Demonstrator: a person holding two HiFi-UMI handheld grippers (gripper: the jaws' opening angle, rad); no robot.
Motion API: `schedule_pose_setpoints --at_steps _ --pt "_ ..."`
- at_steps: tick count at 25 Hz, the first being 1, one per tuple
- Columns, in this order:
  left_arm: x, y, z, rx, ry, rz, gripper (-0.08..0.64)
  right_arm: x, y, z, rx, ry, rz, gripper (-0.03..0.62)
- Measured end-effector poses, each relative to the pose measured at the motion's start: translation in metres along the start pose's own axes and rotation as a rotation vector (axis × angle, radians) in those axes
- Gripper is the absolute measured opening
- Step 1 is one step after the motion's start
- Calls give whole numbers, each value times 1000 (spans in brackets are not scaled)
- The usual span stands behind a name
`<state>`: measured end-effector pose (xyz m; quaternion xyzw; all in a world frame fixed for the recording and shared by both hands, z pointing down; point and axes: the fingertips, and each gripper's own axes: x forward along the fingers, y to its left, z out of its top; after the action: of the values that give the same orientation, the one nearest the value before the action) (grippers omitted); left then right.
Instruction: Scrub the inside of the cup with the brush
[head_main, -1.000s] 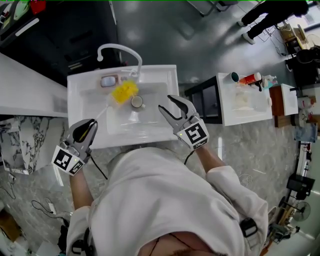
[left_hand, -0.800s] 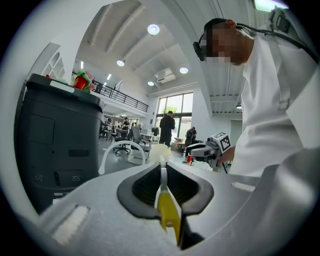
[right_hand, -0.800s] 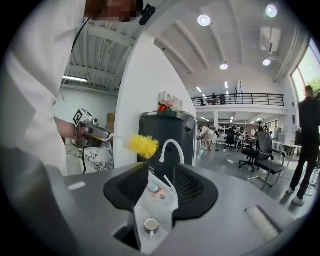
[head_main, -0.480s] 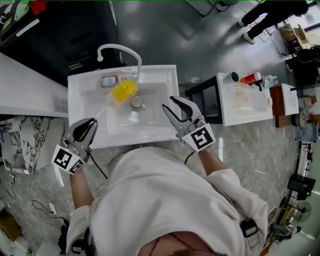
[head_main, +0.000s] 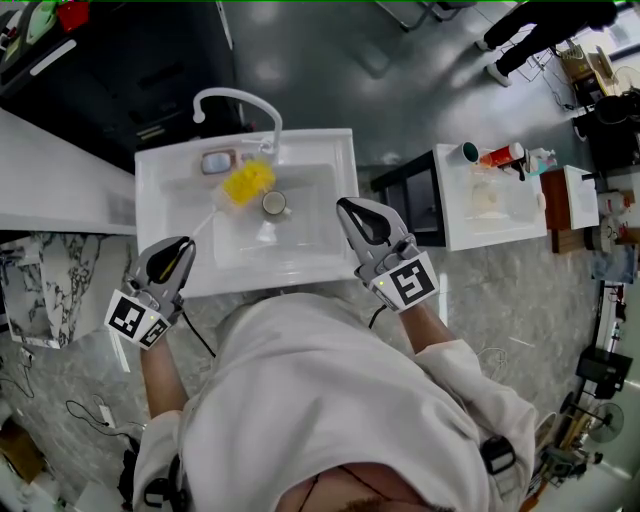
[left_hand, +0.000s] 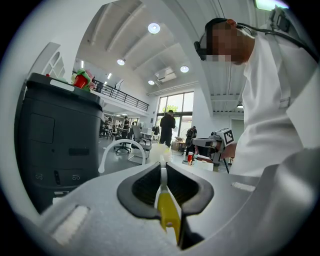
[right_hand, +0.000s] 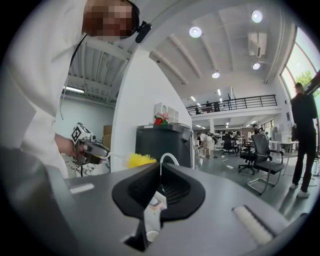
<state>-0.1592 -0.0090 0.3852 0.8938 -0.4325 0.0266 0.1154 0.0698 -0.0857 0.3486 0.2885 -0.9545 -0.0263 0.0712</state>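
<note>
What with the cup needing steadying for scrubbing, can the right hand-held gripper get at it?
Probably yes: nothing lies between the right hand-held gripper and the cup in the sink, though its jaws, just closed on nothing, must reopen.

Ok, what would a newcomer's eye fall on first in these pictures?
The bright yellow brush, poised over the white sink near the small cup in its basin, stands out most. Its thin handle runs back to the left gripper, whose tongs are shut on it. The right gripper hangs at the sink's right edge, its tongs having just closed with nothing between them.
</note>
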Motion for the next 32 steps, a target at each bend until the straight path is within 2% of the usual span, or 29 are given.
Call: schedule_pose_setpoints --at_steps 13,32 --pt "4 8 0 5 12 8 46 2 -7 18 11 -45 -16 3" --pt "7 8 0 10 23 7 44 3 -9 11 -3 -25 -18 3"
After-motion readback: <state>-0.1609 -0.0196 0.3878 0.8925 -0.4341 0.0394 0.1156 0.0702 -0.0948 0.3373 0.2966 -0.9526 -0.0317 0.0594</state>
